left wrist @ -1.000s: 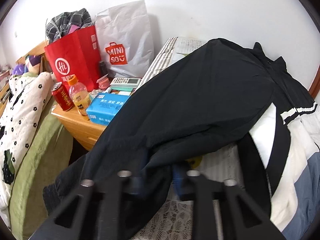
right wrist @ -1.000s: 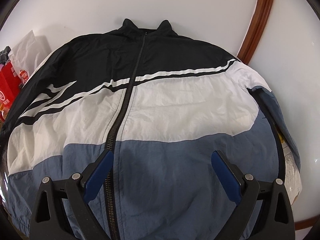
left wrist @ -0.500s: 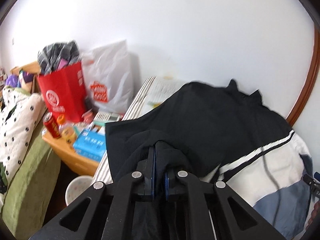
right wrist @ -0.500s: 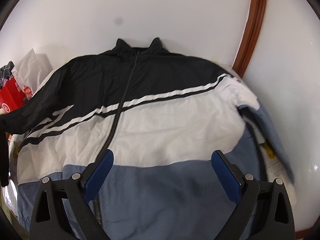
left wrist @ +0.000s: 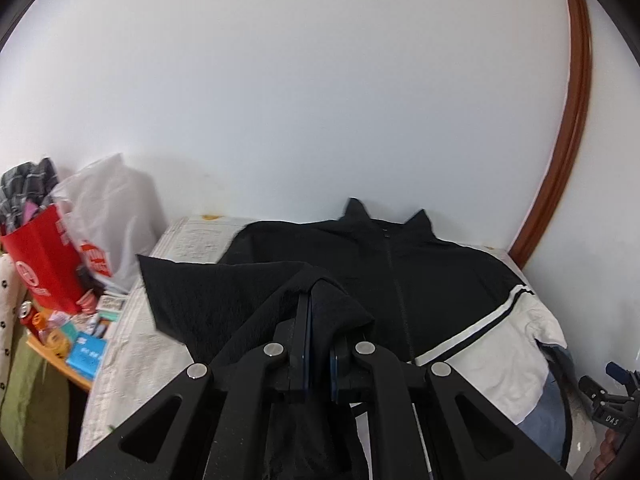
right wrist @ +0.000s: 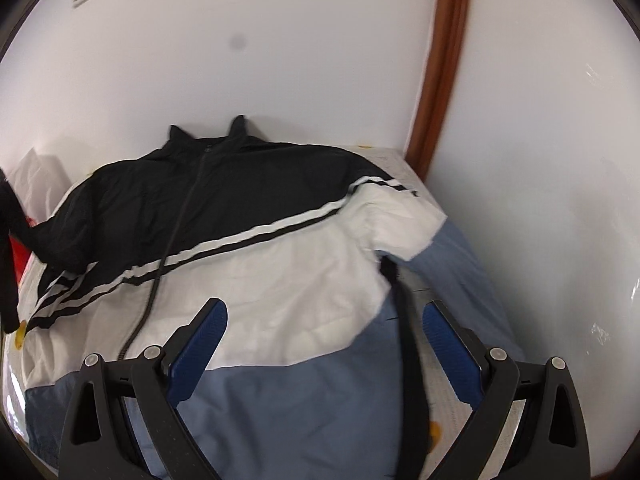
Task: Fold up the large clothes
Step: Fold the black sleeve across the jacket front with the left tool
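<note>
1. Left wrist view: the jacket (left wrist: 436, 280) lies zipped on the bed (left wrist: 132, 344), black above, white and blue below, collar toward the far wall and hem near. The left gripper (left wrist: 318, 320) is clamped on its black sleeve (left wrist: 224, 296), lifted off the bed. Far left, a red bag (left wrist: 40, 256) holds plaid cloth.
2. Right wrist view: the right gripper (right wrist: 324, 344) hovers with jaws wide apart over the jacket's (right wrist: 280, 280) blue lower part, holding nothing.
</note>
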`<action>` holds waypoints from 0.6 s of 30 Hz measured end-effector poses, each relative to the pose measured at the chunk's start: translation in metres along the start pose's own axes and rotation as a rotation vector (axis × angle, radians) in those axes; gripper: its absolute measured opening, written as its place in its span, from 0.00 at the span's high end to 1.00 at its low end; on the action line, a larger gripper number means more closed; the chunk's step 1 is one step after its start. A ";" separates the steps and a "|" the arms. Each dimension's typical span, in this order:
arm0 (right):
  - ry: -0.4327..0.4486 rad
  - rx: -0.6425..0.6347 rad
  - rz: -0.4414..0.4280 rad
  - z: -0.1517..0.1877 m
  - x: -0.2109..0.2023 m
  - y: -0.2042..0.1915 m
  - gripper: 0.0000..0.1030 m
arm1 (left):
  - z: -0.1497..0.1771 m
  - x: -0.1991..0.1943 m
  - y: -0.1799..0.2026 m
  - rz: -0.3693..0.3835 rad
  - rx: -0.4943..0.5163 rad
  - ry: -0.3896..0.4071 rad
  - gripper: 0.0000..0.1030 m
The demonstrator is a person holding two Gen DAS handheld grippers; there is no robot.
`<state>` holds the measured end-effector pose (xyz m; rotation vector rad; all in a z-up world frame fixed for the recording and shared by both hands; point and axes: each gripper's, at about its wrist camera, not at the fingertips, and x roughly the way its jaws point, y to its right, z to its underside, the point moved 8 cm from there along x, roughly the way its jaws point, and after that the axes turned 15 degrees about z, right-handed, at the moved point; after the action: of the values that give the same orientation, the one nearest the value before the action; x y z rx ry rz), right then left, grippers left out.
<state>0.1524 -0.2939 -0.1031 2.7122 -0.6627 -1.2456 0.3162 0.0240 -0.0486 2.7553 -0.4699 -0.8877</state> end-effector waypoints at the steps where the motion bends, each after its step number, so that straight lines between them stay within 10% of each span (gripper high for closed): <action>1: -0.002 0.006 0.008 0.000 0.004 0.007 0.06 | 0.000 0.009 0.007 0.011 0.006 -0.010 0.94; 18: -0.086 0.044 0.035 0.017 0.071 0.038 0.06 | 0.028 0.115 0.066 0.081 0.052 -0.169 0.93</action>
<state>0.1674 -0.3561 -0.1544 2.6823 -0.7525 -1.3615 0.3727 -0.0816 -0.1123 2.6974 -0.6381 -1.1088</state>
